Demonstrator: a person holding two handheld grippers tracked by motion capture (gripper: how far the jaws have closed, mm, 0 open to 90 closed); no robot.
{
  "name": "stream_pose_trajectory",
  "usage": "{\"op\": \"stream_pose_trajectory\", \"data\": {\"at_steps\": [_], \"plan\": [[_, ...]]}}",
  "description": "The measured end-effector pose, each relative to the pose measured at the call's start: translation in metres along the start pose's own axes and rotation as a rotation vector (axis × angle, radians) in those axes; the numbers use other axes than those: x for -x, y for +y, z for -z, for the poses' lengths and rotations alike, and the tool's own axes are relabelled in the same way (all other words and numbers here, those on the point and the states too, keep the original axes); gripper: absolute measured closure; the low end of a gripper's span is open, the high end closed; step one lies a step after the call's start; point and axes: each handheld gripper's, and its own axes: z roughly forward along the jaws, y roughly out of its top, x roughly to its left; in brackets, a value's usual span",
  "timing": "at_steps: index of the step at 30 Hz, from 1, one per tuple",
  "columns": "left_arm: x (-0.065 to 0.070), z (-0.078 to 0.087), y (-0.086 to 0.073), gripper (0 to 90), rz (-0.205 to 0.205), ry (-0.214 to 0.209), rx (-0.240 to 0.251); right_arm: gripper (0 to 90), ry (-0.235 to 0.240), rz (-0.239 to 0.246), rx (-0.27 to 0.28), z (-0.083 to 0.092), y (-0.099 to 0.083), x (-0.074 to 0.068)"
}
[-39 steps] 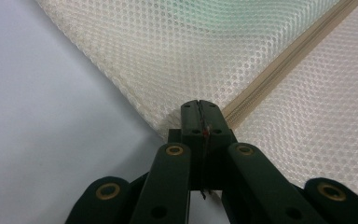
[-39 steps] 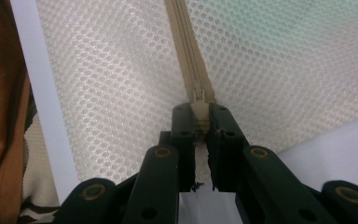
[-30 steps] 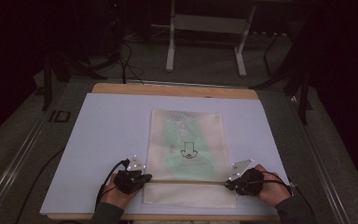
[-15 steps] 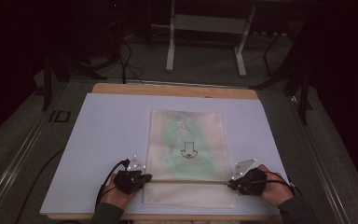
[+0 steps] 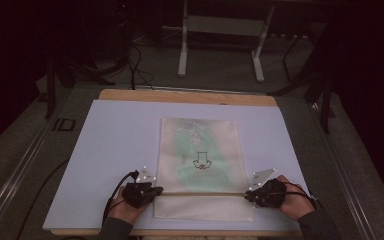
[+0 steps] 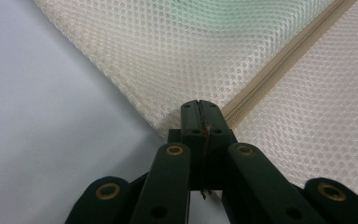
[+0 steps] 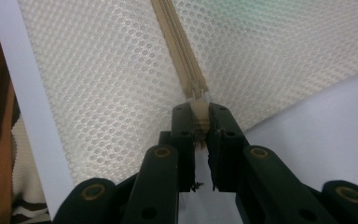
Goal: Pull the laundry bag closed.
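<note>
**Mesh zip bag pinched at both ends of its zipper**

A cream honeycomb-mesh bag [image 5: 199, 165] is laid flat on the white tabletop [image 5: 115, 145], with green contents and a small dark print seen faintly through it. A beige zipper [image 7: 179, 42] is stretched between the two tools. The left hand-held gripper [image 6: 199, 108] is clamped on the bag's edge at the zipper's end. The right hand-held gripper [image 7: 199, 112] is clamped on the zipper pull [image 7: 198, 110].

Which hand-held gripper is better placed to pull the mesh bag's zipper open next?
Right. The right hand-held gripper is clamped on the zipper pull at the mesh bag's right edge; the left hand-held gripper pinches the bag's left edge, likely just anchoring it.
</note>
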Motion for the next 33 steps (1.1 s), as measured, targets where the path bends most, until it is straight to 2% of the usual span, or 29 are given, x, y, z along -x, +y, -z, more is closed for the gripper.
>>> {"op": "stream_pose_trajectory", "data": {"at_steps": [12,17,30,33], "plan": [[-0.0025,-0.0002,-0.0013,89.3,0.011,-0.017,0.013,73.2,0.0,-0.048,0.057,-0.0005,-0.0051,0.0004],[-0.0059,-0.0003,-0.0031,89.1,0.028,-0.044,0.027,69.8,-0.001,-0.076,0.093,-0.0005,-0.0055,0.001],[-0.0051,-0.0003,-0.0027,89.0,0.022,-0.038,0.026,65.7,-0.01,-0.11,0.144,0.0008,-0.0072,0.0018],[-0.0051,-0.0003,-0.0026,88.9,0.022,-0.038,0.025,65.1,-0.015,-0.13,0.174,0.0032,-0.0091,0.004]]}}
